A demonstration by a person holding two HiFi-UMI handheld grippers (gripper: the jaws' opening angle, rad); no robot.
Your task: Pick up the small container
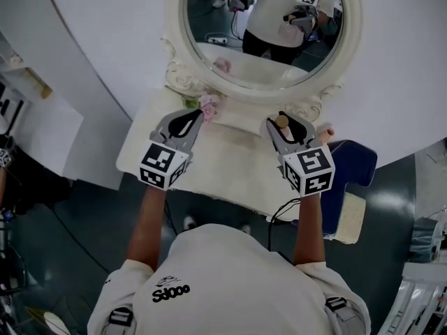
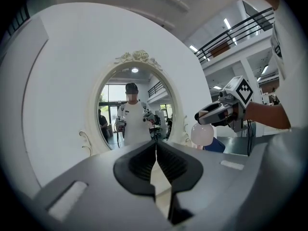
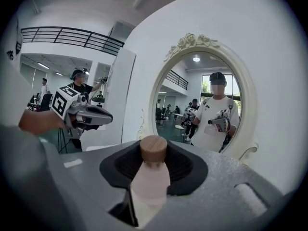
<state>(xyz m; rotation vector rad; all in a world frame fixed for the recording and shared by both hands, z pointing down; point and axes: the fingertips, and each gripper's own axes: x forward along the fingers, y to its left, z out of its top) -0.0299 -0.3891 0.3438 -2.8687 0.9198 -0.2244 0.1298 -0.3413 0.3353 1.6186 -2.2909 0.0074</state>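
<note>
White dressing table (image 1: 230, 169) and oval mirror (image 1: 176, 40) fill the corner. Over the tabletop, the right gripper (image 1: 282, 125) is clamped on the small container (image 3: 150, 179), a pale pink bottle with a wooden cap. It pinches the body just under the cap and holds it clear of the surface. The bottle looks light, rigid and smooth enough to slip, so that shoulder hold seems sensible. Alongside, the left gripper (image 2: 156, 150) is closed on nothing.

A white vanity table (image 1: 223, 169) is set against a curved wall (image 1: 105, 40). An oval mirror (image 1: 269, 30) in an ornate white frame is stood at its far edge, and pink flowers (image 1: 208, 106) are placed left of the mirror's base.
</note>
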